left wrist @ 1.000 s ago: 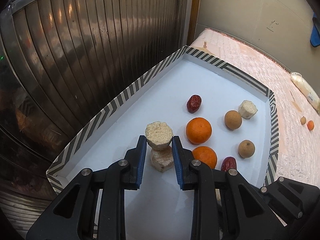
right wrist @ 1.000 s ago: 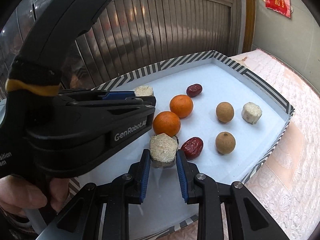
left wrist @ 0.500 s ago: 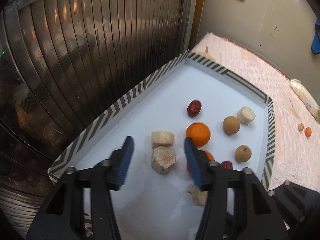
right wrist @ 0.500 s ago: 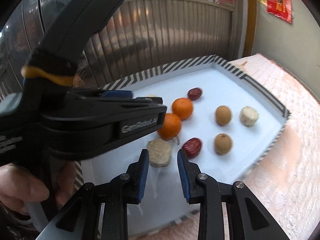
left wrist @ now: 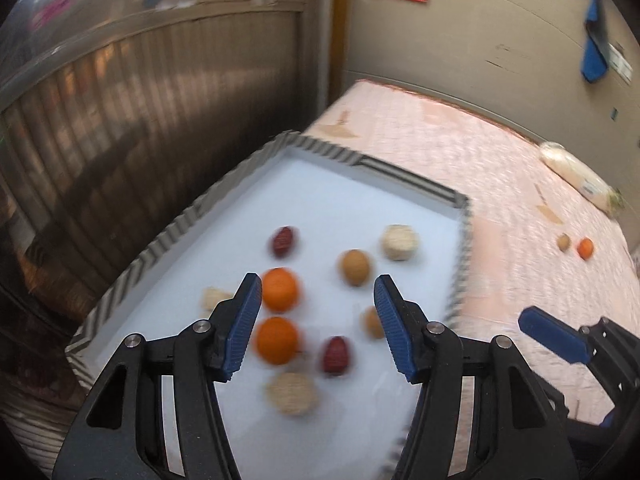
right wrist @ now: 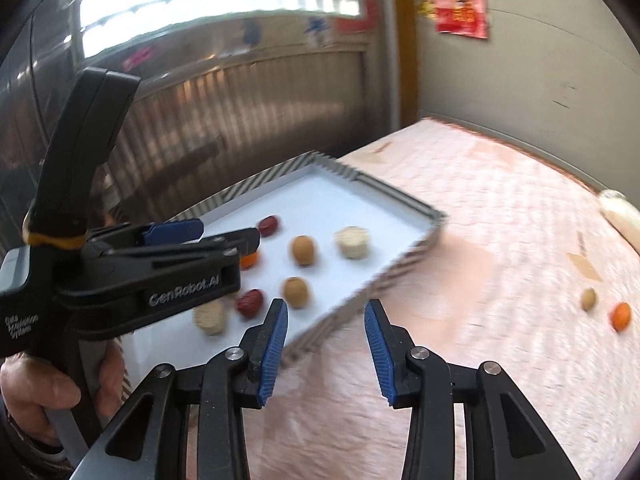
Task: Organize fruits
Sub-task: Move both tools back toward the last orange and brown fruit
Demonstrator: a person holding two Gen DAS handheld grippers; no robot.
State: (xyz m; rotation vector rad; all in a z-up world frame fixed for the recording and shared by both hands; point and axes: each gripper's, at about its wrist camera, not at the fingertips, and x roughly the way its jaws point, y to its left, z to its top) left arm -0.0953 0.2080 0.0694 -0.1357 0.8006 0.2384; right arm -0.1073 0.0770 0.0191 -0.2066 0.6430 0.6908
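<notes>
A white tray with a striped rim (left wrist: 168,236) (right wrist: 400,272) holds two oranges (left wrist: 280,290), two red dates (left wrist: 282,241), two brown longans (left wrist: 354,267) and several pale cut chunks (left wrist: 293,393). My left gripper (left wrist: 316,328) is open and empty above the tray; it also shows at the left of the right wrist view (right wrist: 200,240). My right gripper (right wrist: 326,350) is open and empty, over the tray's right rim and the pink cloth. A loose longan (right wrist: 588,299) and a small orange (right wrist: 621,316) lie on the cloth far right. Both views are blurred.
A pink quilted cloth (right wrist: 500,240) covers the surface right of the tray. A white bag (left wrist: 576,176) lies at its far right. A ribbed metal shutter (left wrist: 100,120) stands behind the tray, a grey wall (left wrist: 500,40) beyond the cloth.
Both grippers let go of their pale chunks, which now lie in the tray. Both opened wide, lifted back and swung right, toward the cloth.
</notes>
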